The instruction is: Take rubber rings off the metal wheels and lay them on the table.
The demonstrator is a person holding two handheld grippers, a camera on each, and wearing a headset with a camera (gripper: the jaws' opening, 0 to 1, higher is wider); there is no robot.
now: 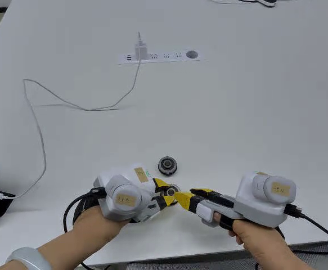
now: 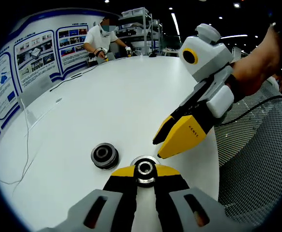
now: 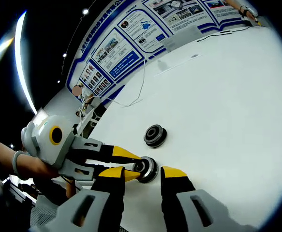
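wheel (image 2: 144, 170) is gripped between the tips of the left tongs (image 2: 145, 174), close over the white worktop (image 1: 237, 112). right tongs (image 3: 145, 174) are held open, their tips just beside that wheel. second wheel (image 1: 167, 165) is laid flat on the worktop nearby, untouched.

Nothing legible; tan tape labels (image 1: 280, 189) and wall posters (image 3: 116, 48) blur beyond reading.

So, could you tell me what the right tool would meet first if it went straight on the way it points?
Most likely the metal wheel clamped in the left tool. It sits just ahead of the right tool, in line with the gap between its open jaws, though the exact depth is hard to judge.
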